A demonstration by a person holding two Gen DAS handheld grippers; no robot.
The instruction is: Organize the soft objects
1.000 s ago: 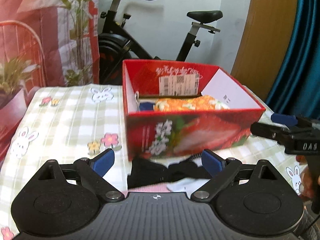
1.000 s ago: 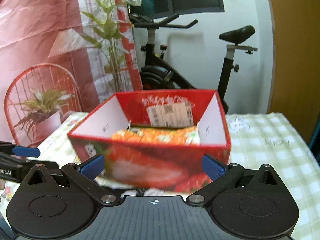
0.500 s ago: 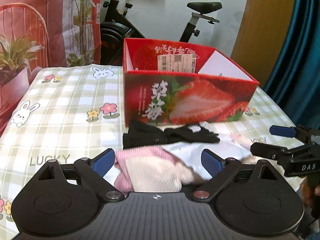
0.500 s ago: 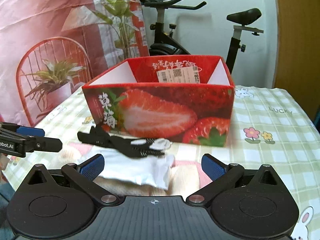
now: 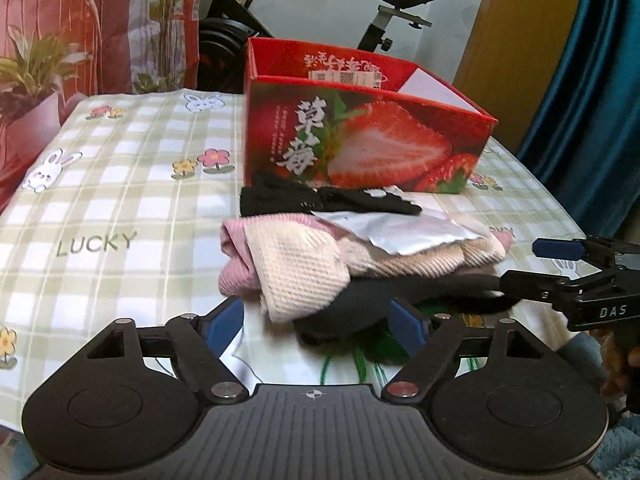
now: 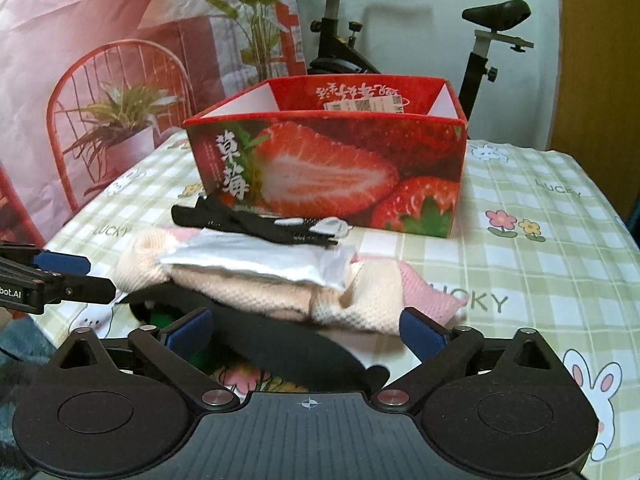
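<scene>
Sitting on the "LUCKY" checked tablecloth (image 5: 120, 184), the red strawberry box (image 6: 328, 172) is hiding its contents. Before it a pile is lying: pink-cream knitwear (image 5: 304, 268), silver pouch (image 6: 256, 260), black gloves (image 5: 320, 200), and a dark item underneath, possibly fabric. The left gripper (image 5: 318, 320) and "DAS"-marked right gripper (image 6: 306, 328) are gaping, jaws closing slightly, gripping nothing.

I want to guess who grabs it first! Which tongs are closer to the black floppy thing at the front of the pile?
Too close to call. The left tongs straddle one end of the black cloth; the right tongs straddle the other.
</scene>
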